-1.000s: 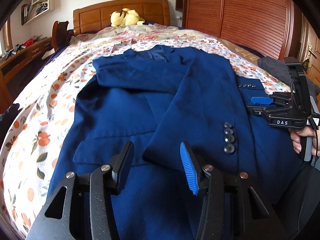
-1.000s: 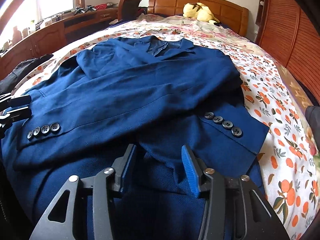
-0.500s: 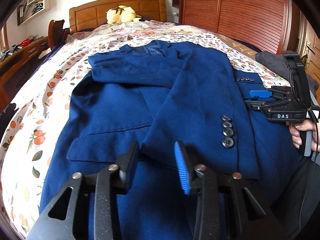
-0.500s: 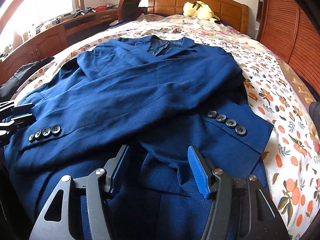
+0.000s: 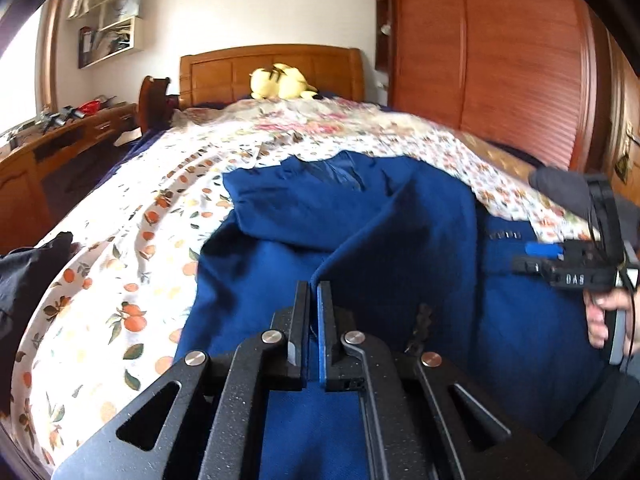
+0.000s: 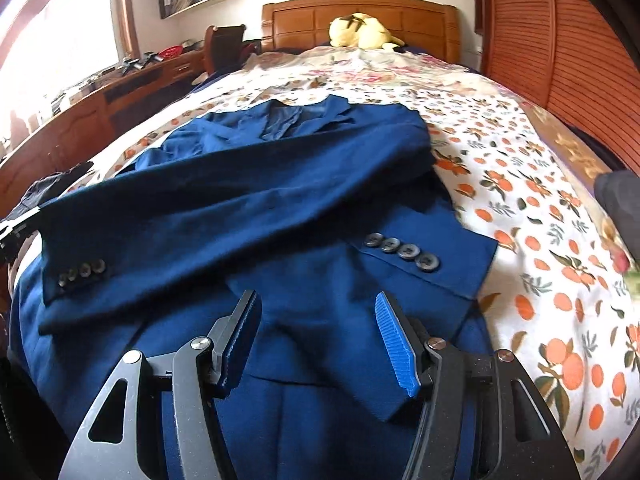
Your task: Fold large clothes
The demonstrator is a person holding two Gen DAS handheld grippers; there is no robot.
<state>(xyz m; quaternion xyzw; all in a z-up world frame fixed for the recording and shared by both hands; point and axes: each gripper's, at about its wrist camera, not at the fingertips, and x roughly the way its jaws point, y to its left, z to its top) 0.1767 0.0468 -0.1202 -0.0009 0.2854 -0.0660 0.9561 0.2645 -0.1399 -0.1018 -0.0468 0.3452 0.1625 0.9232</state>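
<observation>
**Left wrist view: hem pinched, right side waiting**

Left gripper [image 5: 314, 312] is clamped on a raised ridge of the blue suit jacket [image 6: 280, 200], near its hem. Right gripper [image 6: 316, 340] hovers with fingers spread over the hem's other side, holding nothing. The jacket lies lengthwise on the orange-print bedspread [image 6: 540, 208], collar away toward the headboard [image 6: 360, 16], leaving bare bedspread beyond it for folding forward.

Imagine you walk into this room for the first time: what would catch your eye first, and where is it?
A blue jacket lies across the orange-patterned bedspread, sleeves folded over its front. The left gripper is shut on a fold of it near the bed's foot, while the right gripper hangs open above the hem. A yellow plush toy sits by the headboard.
</observation>
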